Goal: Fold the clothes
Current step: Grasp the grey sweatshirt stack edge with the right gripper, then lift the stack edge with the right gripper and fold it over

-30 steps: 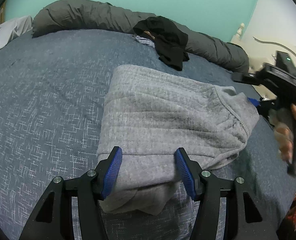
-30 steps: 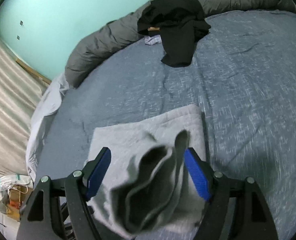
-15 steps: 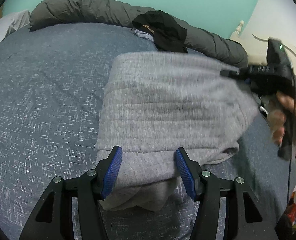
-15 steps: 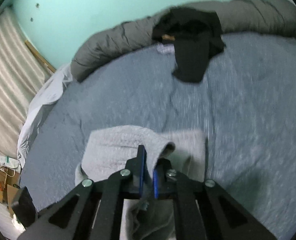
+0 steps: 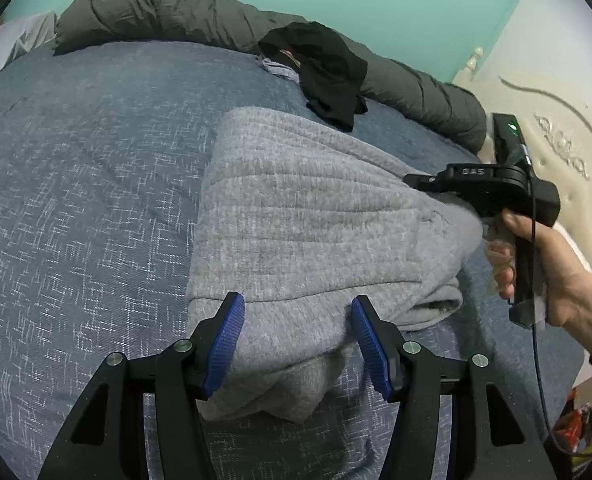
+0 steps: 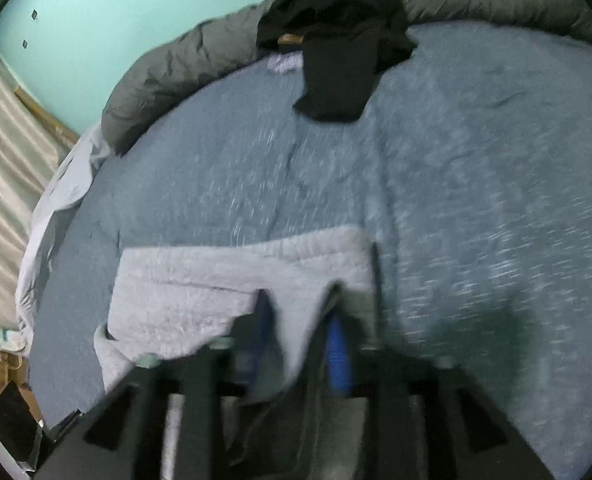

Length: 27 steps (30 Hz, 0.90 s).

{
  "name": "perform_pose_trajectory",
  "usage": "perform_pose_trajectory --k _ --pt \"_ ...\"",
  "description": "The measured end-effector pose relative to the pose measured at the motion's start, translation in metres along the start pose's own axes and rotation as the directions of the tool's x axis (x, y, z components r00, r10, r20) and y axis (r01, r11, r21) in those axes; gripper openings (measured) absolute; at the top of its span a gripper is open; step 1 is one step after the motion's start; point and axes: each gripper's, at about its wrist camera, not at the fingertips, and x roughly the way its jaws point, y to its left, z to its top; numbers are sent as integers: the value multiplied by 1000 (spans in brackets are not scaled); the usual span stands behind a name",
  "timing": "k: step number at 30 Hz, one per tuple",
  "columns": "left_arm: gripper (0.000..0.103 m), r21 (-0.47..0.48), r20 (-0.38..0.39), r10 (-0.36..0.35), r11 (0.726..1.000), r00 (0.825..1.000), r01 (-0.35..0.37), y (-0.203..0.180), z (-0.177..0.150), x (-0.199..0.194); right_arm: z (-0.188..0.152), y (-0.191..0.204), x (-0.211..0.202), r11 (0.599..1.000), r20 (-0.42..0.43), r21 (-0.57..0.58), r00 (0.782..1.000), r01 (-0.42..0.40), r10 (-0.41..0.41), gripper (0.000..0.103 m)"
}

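A grey knitted garment (image 5: 316, 208) lies folded on the blue bed cover (image 5: 76, 200). My left gripper (image 5: 296, 340) is at its near edge, both blue pads pressed against a thick bunch of the cloth. At the garment's right edge a hand (image 5: 556, 272) holds the right gripper, whose tip rests on the cloth. The right wrist view is blurred: my right gripper (image 6: 300, 332) has its jaws opening, with a strip of the grey garment (image 6: 224, 280) lying loose between them.
A black garment (image 5: 328, 76) lies crumpled at the far side of the bed, against a rolled dark grey duvet (image 5: 156, 12). A cream headboard (image 5: 556, 120) stands to the right. Boxes and bags (image 6: 0, 368) sit on the floor beyond the bed's left edge.
My right gripper shut on the garment's open right edge, lifted it and brought it down over the fold; its jaws have since parted. The left gripper kept its hold and place.
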Motion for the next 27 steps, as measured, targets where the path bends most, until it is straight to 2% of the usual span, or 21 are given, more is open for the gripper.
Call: perform_pose_trajectory --k 3,6,12,14,22,27 --pt "60 -25 19 8 1000 1000 -8 6 3 -11 -11 6 -30 1000 51 -9 999 -1 1 46" --pt "60 -48 31 13 999 999 -11 13 3 -18 -30 4 -55 999 92 31 996 -20 17 52" --pt "60 -70 28 18 997 999 -16 22 -1 -22 -75 -5 -73 983 103 159 991 -96 80 53" --pt "60 -77 24 20 997 1000 -19 24 -3 -21 -89 -3 -67 971 87 201 990 -129 114 61" --pt "60 -109 19 27 994 999 -25 37 -6 -25 -125 29 -25 949 31 253 981 -191 189 67" --pt "60 -133 29 35 991 999 -31 47 -7 -31 -136 46 -5 943 36 279 983 -183 180 70"
